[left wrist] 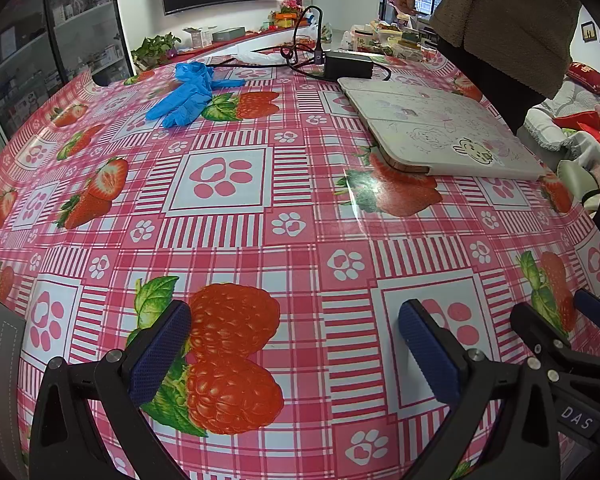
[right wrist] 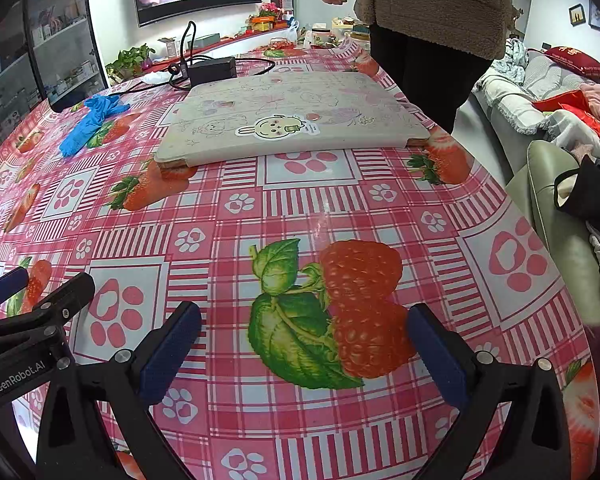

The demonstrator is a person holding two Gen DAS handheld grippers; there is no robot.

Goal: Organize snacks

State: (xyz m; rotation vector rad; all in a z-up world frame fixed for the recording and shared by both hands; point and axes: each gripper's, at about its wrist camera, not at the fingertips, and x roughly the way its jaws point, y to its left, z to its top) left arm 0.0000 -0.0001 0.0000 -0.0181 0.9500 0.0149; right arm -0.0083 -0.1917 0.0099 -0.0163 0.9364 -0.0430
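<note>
Both the left gripper and right gripper hung over the tabletop with fingers spread wide and empty; no snacks lay within reach.

I see the bench's glossy pink-and-white checked oilcloth, printed with red strawberries, raspberries and paw prints. Crumpled blue rubber gloves lie there. The flat white doodled tablet case carries a rabbit sticker.
</note>
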